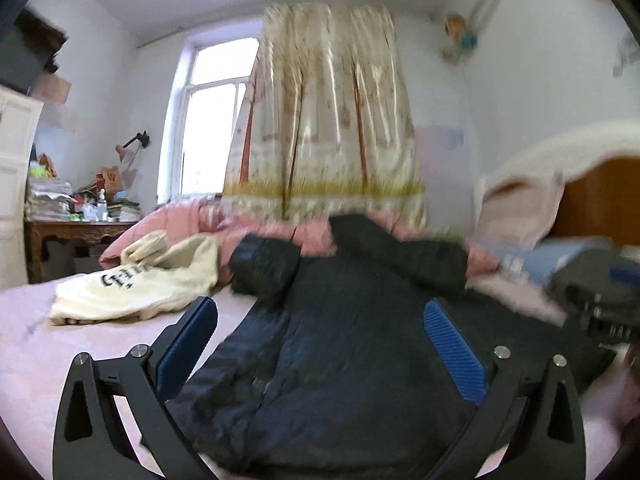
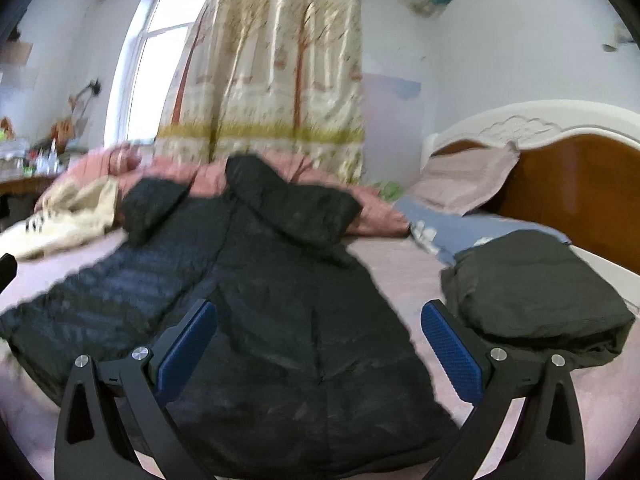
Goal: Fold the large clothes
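Black puffer coat (image 2: 272, 280) is spread flat across my pink bed sheet (image 2: 400, 276), right under both grippers. Off to the right there's a folded dark green jacket (image 2: 532, 284), and a cream sweatshirt (image 1: 136, 284) on the left. Left gripper (image 1: 320, 320) and right gripper (image 2: 320, 320) both spread wide, holding nothing.

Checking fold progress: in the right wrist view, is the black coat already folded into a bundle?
No, the black coat lies spread flat on the bed.
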### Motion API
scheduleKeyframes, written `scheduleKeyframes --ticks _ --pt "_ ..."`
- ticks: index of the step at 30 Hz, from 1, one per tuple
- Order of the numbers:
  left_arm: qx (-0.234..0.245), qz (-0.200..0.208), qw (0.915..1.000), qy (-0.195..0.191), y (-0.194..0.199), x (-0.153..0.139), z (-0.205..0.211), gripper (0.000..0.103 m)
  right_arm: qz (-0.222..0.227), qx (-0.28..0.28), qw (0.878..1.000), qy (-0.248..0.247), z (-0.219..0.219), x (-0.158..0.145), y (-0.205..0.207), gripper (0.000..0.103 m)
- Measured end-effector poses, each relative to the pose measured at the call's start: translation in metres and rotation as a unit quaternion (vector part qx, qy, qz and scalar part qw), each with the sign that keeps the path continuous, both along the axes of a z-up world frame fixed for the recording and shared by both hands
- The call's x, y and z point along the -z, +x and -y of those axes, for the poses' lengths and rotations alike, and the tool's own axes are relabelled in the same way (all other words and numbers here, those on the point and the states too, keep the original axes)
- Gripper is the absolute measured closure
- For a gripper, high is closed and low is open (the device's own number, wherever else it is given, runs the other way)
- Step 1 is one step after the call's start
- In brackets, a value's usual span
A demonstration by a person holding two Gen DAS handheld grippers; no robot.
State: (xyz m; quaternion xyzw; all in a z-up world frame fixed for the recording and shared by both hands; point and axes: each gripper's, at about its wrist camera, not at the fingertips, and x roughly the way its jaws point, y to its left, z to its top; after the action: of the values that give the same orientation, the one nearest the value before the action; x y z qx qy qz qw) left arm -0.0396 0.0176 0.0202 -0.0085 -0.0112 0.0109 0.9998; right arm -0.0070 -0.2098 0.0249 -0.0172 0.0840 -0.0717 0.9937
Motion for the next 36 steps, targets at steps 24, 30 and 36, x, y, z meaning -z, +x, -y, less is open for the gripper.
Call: scheduleKeyframes --ticks 24,30,36 --pt "-0.071 0.002 0.9974 -0.005 -0.002 0.007 0.000 0.000 0.040 0.016 0.998 -0.045 -0.017 -0.002 -0.005 0.000" --pt "-0.068 -0.026 0.9973 -0.007 0.010 0.008 -0.003 0.000 0.022 0.020 0.999 -0.026 -0.008 -0.001 0.002 0.000" --pt "-0.067 -0.021 0.9975 -0.003 0.007 0.009 0.000 0.000 0.021 0.021 0.999 -0.025 -0.004 -0.001 0.002 0.000"
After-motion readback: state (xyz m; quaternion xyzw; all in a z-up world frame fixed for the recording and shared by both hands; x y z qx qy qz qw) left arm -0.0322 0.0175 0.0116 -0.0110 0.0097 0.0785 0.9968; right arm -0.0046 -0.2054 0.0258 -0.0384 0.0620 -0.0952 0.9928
